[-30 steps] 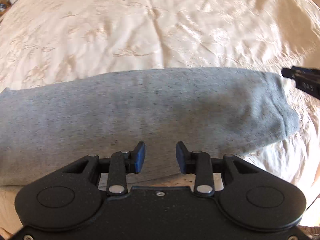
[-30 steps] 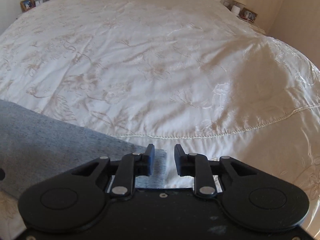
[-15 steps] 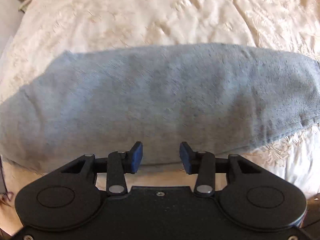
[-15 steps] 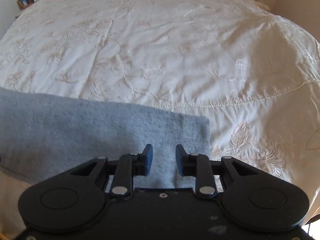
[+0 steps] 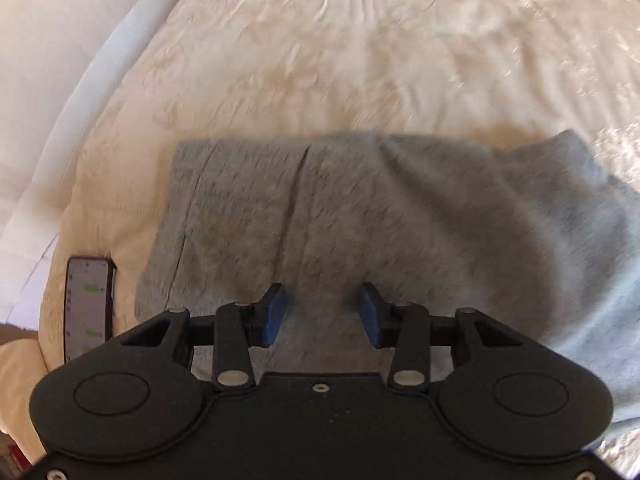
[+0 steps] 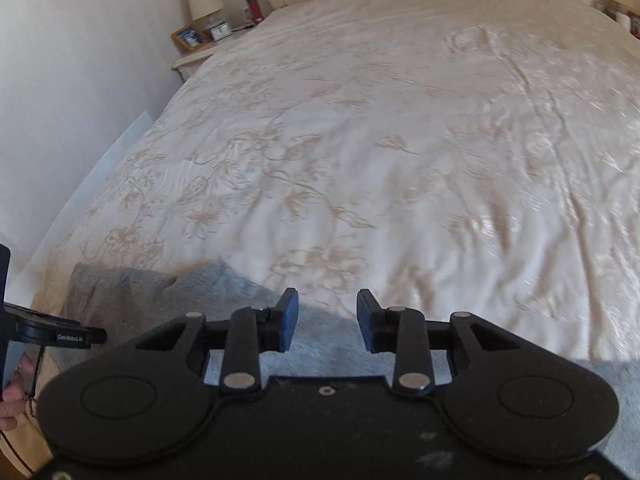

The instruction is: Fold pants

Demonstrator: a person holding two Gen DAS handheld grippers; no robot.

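Observation:
Grey pants lie folded lengthwise across the near part of a cream bedspread; their left end with seams sits below my left gripper. That gripper points steeply down above the cloth, open, with nothing pinched. In the right wrist view the pants run under my right gripper, whose jaws are opening above the fabric with no cloth clamped between the blue pads. The left gripper's body shows at that view's left edge, held by a hand.
A phone with a lit screen lies on the bed's left edge beside the pants. A white wall and board border the bed's left side. A nightstand with a lamp and frames stands at the far left.
Both grippers have swept left along the pants; the left one now hovers over the garment's left end. The right jaws stand wider. The phone and bed edge came into view.

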